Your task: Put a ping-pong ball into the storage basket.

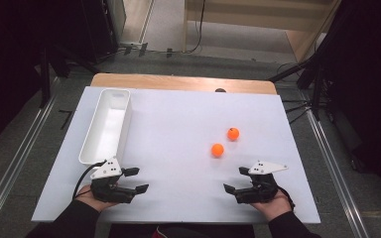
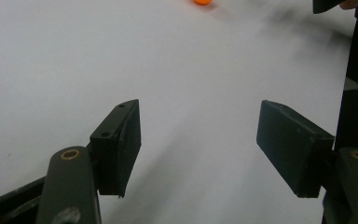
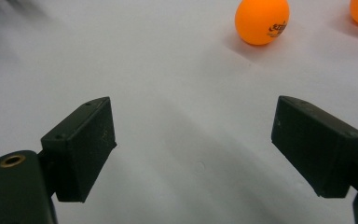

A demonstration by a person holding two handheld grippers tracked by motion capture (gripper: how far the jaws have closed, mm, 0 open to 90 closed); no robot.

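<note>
Both grippers rested at the near edge of the white table (image 1: 178, 124), each in a hand. The left gripper (image 1: 135, 179) had its jaws parted with nothing between them; the right gripper (image 1: 236, 179) likewise stood open and empty. Two orange balls lay apart from each other ahead of the right gripper — the nearer ball (image 1: 218, 149) and the farther ball (image 1: 233, 133). In the right gripper view the farther one was cut off at the corner. A white bin (image 1: 121, 124) sat at the left, its inside washed out — contents hard to tell.
</note>
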